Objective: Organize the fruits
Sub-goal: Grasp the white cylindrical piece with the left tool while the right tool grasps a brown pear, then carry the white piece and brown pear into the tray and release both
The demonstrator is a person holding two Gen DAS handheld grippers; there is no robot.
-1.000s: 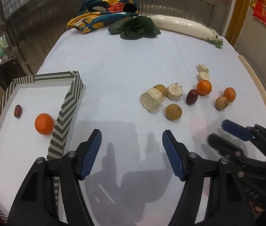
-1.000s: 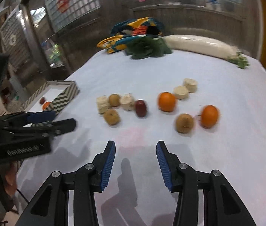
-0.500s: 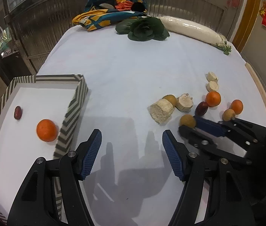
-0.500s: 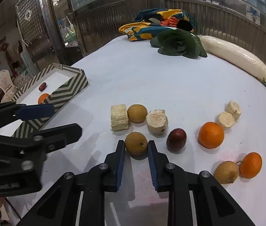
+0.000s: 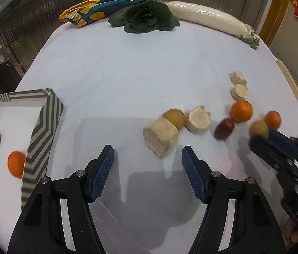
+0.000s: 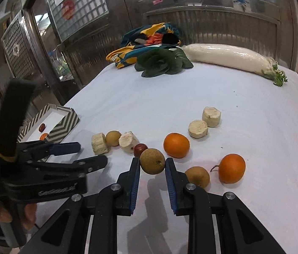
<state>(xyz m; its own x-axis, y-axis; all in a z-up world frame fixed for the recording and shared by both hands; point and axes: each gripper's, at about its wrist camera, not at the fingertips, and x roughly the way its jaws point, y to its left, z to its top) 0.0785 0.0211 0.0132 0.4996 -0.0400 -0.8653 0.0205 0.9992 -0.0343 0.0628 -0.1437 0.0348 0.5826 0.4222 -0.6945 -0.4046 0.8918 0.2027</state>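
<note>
One small brown fruit (image 6: 152, 161), firm, round and likely slippery, sits gripped across its middle in the right tongs (image 6: 151, 168); the left tongs (image 5: 146, 165) gape wide, holding nothing.

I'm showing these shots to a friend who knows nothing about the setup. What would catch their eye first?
Probably the brown round fruit pinched between the right gripper fingers, lifted just above the white table. Next, the scatter of oranges, a dark red fruit and pale root chunks behind it. Then the long white radish at the far edge, and the striped tray on the left holding an orange.
</note>
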